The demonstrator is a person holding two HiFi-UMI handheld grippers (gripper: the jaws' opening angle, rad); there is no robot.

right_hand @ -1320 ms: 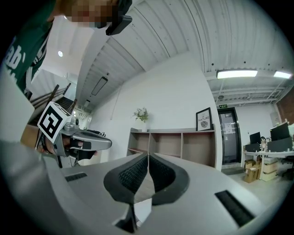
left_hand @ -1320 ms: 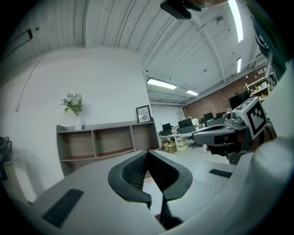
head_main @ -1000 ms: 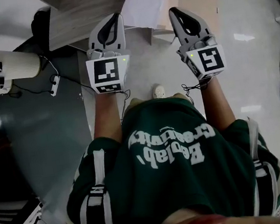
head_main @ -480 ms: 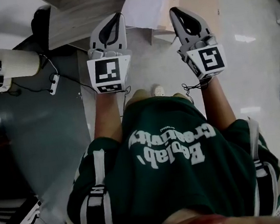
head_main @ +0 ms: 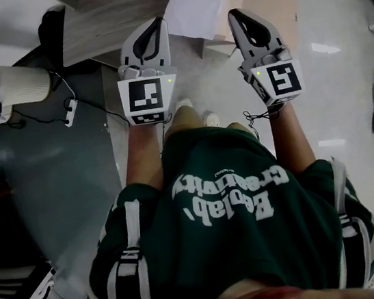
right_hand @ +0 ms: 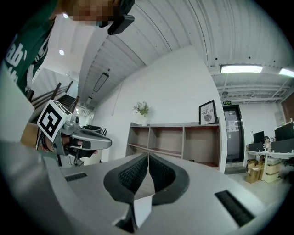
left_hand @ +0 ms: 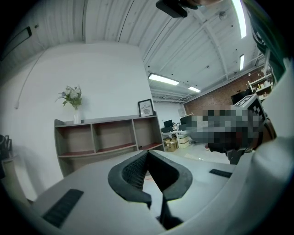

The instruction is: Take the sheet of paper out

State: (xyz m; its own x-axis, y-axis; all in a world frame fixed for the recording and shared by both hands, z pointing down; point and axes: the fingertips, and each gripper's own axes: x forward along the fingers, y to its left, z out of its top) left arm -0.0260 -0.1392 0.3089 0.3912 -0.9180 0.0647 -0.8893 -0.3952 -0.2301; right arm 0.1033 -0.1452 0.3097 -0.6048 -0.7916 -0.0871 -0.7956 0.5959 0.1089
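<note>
Head view, left to right: a white cylinder [head_main: 19, 84] lies on the floor at the far left. Next comes the grey-wood shelf unit [head_main: 119, 13], seen from above.

The left gripper [head_main: 157, 22] is held level in front of the person. Its own view shows the pad tips pressed together with nothing between them.

The sheet of paper [head_main: 196, 7] lies ahead of the grippers and below them, just beside the right end of the shelf unit. It rests on a pale beige board [head_main: 266, 3]. Whether its far edge is tucked under anything cannot be made out.

The right gripper [head_main: 232, 14] is likewise level. Its tips meet in its own view and no object is pinched. A pale patch shows through the gap behind the tips; what it is cannot be told.

Finding: the sheet appears between the two gripper noses. Its long axis runs away from the person, leaning slightly to the right. Its left corner sits just beside the left tip in this view and its right edge just beside the right tip, so neither hand is clearly nearer.

Assessment: the task is not yet started. Either gripper must first spread its pads, then drop forward and down onto a free corner.
</note>
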